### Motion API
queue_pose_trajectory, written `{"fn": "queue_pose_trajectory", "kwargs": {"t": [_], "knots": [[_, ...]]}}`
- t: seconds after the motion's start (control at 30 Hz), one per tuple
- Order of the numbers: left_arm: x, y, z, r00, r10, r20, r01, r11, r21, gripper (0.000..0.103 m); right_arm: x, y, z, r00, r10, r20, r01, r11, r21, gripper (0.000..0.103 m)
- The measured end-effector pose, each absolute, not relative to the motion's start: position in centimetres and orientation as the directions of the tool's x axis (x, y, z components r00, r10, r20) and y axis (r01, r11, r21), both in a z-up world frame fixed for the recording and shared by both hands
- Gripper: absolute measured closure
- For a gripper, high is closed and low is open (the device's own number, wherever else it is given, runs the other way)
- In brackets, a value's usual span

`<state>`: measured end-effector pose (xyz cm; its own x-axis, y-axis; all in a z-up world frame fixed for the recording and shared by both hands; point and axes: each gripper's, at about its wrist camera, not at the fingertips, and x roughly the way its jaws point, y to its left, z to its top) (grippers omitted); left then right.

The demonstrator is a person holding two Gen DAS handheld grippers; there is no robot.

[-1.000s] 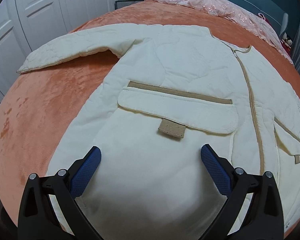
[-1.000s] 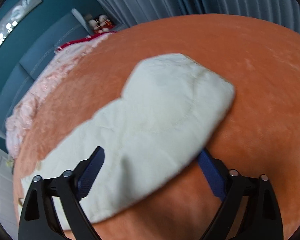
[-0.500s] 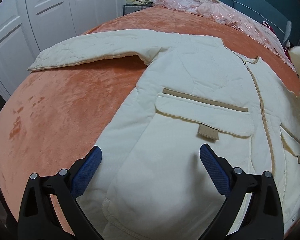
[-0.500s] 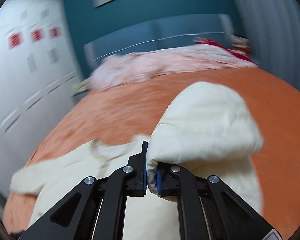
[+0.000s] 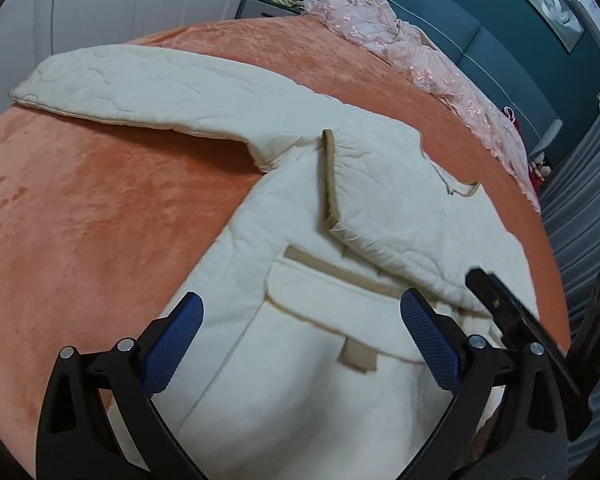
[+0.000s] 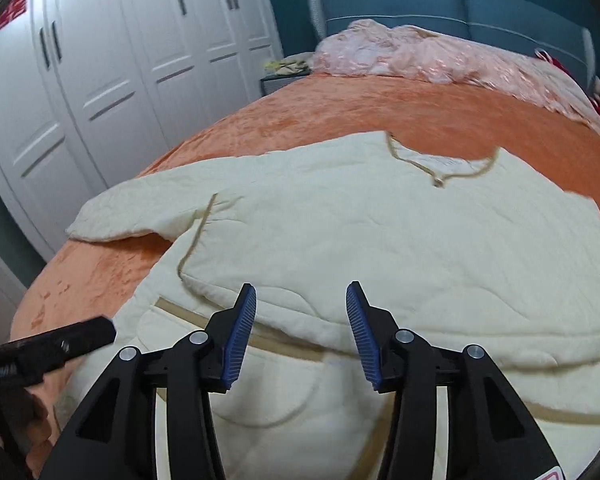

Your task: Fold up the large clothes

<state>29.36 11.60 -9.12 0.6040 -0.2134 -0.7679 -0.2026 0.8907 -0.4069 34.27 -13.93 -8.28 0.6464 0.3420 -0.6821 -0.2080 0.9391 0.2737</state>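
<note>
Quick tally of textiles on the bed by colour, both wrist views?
Cream: 1, the quilted coat, one sleeve folded across its front
Orange: 1, the blanket covering the bed
Pink: 1, the lacy bedding bunched by the headboard
Total: 3
</note>
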Motion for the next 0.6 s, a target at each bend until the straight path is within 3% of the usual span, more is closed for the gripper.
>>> {"fn": "queue_pose_trajectory", "kwargs": {"t": [0.1, 0.23, 0.3, 0.4, 0.43, 0.47, 0.5, 0.53, 0.6], "knots": [[32.4, 10.7, -10.1, 0.592, -0.307, -0.745, -0.21, 0.834, -0.511, 0.006, 33.6, -22.0, -8.9, 0.663, 0.308, -0.682, -0.022, 0.919, 0.394, 0.052], [35.6, 9.3, -11.4, 0.598, -0.381, -0.705, -0.214, 0.772, -0.599, 0.007, 32.1, -30.1, -10.2, 0.687, 0.212, -0.695, 0.183, 0.875, 0.448, 0.051], [36.9, 8.6, -11.9, 0.596, -0.39, -0.702, -0.218, 0.763, -0.608, 0.015, 31.6, -33.1, -10.9, 0.694, 0.186, -0.696, 0.256, 0.839, 0.48, 0.05], [38.3, 7.3, -12.1, 0.585, -0.374, -0.72, -0.203, 0.792, -0.576, 0.051, 31.8, -36.5, -12.2, 0.701, 0.165, -0.694, 0.339, 0.779, 0.528, 0.05], [38.7, 6.8, -11.9, 0.584, -0.356, -0.729, -0.191, 0.813, -0.55, 0.076, 32.1, -37.3, -12.6, 0.704, 0.163, -0.692, 0.359, 0.759, 0.544, 0.05], [39.2, 6.4, -11.7, 0.579, -0.352, -0.736, -0.17, 0.83, -0.531, 0.087, 32.6, -37.9, -13.0, 0.704, 0.17, -0.689, 0.37, 0.741, 0.561, 0.05], [39.6, 6.1, -11.5, 0.58, -0.352, -0.735, -0.153, 0.839, -0.522, 0.087, 33.2, -38.4, -13.5, 0.704, 0.179, -0.687, 0.383, 0.72, 0.579, 0.055], [40.0, 5.8, -11.0, 0.588, -0.346, -0.731, -0.139, 0.847, -0.513, 0.09, 33.8, -38.7, -13.6, 0.707, 0.191, -0.681, 0.387, 0.702, 0.598, 0.07], [40.6, 5.5, -9.8, 0.613, -0.329, -0.718, -0.109, 0.865, -0.489, 0.094, 34.8, -38.7, -13.1, 0.721, 0.176, -0.67, 0.393, 0.693, 0.604, 0.089]]}}
